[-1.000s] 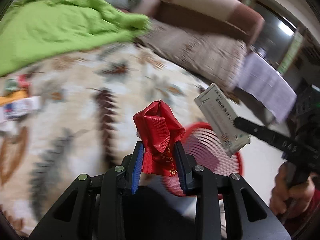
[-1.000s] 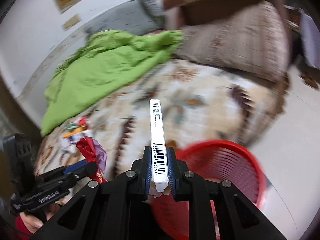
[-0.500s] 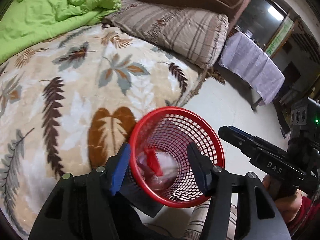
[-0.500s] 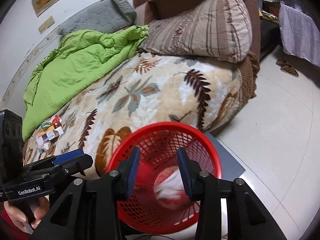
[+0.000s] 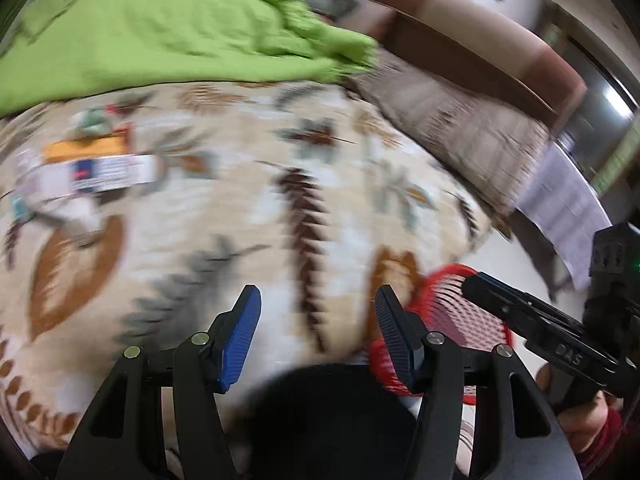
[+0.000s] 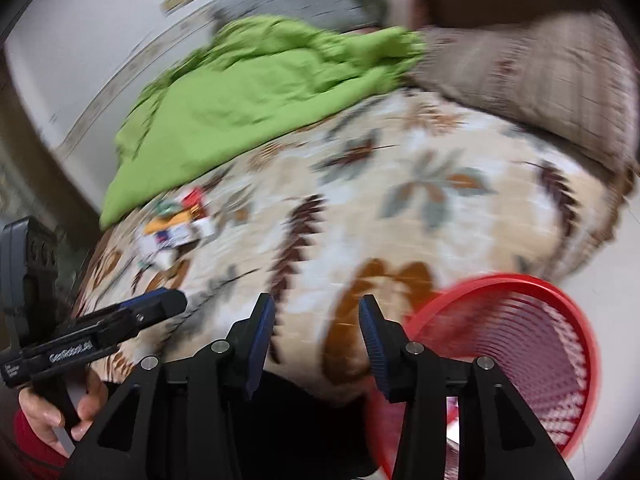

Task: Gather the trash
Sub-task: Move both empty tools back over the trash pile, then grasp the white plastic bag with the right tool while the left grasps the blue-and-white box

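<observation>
Plush leaf-print blanket (image 5: 280, 200), blurred wrappers (image 5: 96, 168), possibly cardboard, red mesh basket (image 6: 532, 340)

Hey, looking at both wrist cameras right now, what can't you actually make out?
- Trash pile on the bedspread: motion blur in both views smears labels and item count.
- Red basket contents: blurred, and hidden by the right claw; in the left view the open left claw covers its near rim.
- Basket's lower edge: cut off by the frame in the right view.
</observation>
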A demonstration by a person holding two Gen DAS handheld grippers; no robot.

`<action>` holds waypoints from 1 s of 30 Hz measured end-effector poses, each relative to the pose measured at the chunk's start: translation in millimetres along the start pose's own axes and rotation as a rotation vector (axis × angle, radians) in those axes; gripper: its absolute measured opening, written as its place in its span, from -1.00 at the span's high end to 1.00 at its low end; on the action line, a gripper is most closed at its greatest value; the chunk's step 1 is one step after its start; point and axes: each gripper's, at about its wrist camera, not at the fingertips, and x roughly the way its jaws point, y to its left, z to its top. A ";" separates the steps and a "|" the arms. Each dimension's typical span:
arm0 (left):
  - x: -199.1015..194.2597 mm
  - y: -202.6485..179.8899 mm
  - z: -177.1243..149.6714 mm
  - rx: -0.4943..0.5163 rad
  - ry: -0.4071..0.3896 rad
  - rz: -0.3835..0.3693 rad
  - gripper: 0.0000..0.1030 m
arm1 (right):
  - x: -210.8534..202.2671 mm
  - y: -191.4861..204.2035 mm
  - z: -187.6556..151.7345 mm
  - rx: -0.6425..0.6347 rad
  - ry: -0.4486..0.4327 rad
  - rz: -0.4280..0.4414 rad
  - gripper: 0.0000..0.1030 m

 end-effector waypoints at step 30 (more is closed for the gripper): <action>-69.7 248.2 -17.0 -0.490 -0.221 0.366 -0.14 | 261.9 234.5 26.8 -0.403 0.286 0.196 0.18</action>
